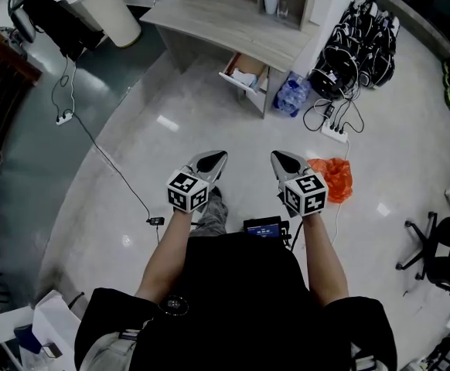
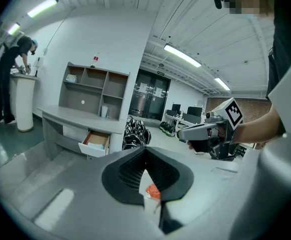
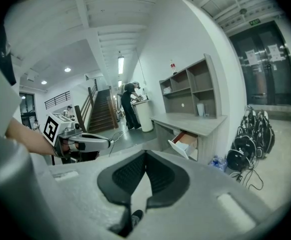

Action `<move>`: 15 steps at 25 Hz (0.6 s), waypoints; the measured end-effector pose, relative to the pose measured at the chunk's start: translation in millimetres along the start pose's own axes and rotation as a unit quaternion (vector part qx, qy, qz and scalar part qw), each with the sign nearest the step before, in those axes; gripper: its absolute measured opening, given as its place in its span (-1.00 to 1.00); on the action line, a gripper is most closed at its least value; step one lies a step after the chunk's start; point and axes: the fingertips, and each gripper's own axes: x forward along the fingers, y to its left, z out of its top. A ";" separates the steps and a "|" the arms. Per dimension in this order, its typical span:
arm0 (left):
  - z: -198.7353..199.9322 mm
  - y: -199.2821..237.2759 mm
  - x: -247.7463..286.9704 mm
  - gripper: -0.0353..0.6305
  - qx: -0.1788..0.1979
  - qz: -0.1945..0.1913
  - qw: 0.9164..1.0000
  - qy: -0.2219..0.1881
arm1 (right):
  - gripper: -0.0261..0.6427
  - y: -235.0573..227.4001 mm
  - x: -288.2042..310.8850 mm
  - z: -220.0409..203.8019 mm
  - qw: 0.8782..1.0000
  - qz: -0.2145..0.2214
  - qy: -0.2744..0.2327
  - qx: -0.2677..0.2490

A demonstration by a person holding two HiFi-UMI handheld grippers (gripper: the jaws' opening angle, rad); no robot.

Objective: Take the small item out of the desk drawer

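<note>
No wording is legible: the small green sign (image 3: 255,22) above the dark glass doors (image 3: 265,69) is too tiny to read.

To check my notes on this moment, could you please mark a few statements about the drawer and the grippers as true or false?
1. The desk drawer stands open. True.
2. The left gripper is holding something. False: its fingers are together, nothing between them.
3. An orange bag lies on the floor near the right gripper. True.
4. Both grippers are inside the drawer. False: they are well short of the desk.
</note>
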 end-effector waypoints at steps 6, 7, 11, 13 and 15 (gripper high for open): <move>-5.1 14.4 9.9 -0.89 -0.011 -0.014 1.000 0.004 | -0.93 -4.8 13.0 2.1 1.000 -0.007 0.005 -0.003; -3.7 17.5 11.7 -0.89 -0.012 -0.016 1.000 0.004 | -0.93 -5.5 15.4 3.9 1.000 -0.008 0.006 -0.004; 3.9 32.5 20.4 -0.89 -0.012 -0.028 1.000 0.002 | -0.93 -11.4 28.2 12.6 1.000 -0.019 0.008 -0.003; 7.3 42.5 25.9 -0.89 -0.014 -0.033 0.999 0.002 | -0.93 -14.6 37.1 16.2 1.000 -0.023 0.009 -0.002; 11.0 52.3 31.2 -0.89 -0.014 -0.039 0.999 0.003 | -0.93 -17.1 46.6 21.0 1.000 -0.028 0.010 0.000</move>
